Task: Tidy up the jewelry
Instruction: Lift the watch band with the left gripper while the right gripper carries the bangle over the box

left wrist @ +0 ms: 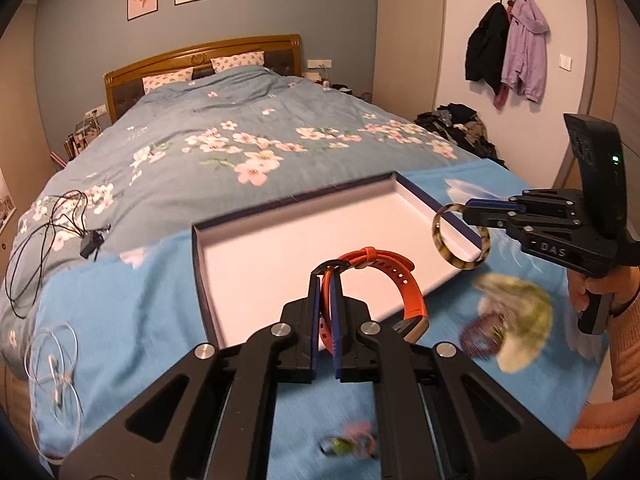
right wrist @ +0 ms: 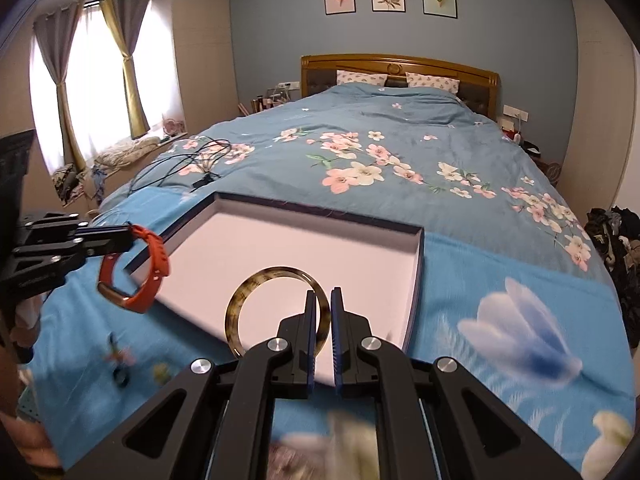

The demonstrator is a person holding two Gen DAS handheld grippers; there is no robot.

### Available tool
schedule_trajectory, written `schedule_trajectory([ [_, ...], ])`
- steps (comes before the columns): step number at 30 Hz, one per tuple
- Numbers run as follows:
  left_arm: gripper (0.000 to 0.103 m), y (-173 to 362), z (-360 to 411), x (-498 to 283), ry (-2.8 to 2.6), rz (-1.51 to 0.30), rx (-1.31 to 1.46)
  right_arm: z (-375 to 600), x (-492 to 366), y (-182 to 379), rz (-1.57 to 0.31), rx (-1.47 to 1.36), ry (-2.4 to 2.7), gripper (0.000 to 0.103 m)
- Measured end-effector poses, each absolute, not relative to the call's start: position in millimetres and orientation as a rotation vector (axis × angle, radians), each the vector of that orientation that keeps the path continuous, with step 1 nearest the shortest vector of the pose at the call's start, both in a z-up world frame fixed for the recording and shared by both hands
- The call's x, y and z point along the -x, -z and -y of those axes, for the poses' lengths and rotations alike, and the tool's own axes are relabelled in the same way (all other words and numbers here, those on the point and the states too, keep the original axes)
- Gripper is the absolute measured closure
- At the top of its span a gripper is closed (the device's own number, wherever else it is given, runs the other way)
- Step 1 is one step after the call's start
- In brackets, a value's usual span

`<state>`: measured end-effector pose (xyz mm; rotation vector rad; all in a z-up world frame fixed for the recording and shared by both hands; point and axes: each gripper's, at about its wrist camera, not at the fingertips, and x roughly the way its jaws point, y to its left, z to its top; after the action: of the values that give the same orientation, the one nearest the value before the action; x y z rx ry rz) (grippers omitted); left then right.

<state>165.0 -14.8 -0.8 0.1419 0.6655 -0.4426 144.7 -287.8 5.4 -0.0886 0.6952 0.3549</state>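
Left fingers [left wrist: 326, 280]: clamped together on the strap of an orange watch [left wrist: 384, 280]; the band loops up and off to the right of the tips.
Right fingers [right wrist: 324, 304]: closed on the rim of a tortoiseshell bangle [right wrist: 256, 292]; the ring stands on edge, hanging left of the tips.
Watch position: held in the air over the near left part of the box [left wrist: 224, 264].
Bangle position: held in the air at the box's near right rim, partly over the white floor.
Key relation: box lies straight ahead of and below both grippers, long axis running left to right; each hand looks about equally near, so either could lower first.
Box: shallow, dark walls, white inside, nothing lying in it yet.
Further out: blue cloth [left wrist: 120, 320] under the box, on the floral bed [left wrist: 240, 128].
Loose pieces: blurred beaded bracelet [left wrist: 478, 334] and a pale hair accessory right of the box, small blurred trinkets near the front edge.
Judgement: a set-down into the box looks next.
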Motion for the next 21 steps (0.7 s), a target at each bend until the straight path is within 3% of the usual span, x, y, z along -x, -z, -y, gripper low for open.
schedule_trajectory([
  [21,0.097,35.7,32.1,-301.5,0.413,-0.787,-0.087,262.5,-268.4,33.7,-0.874,0.098,-0.294,0.098],
])
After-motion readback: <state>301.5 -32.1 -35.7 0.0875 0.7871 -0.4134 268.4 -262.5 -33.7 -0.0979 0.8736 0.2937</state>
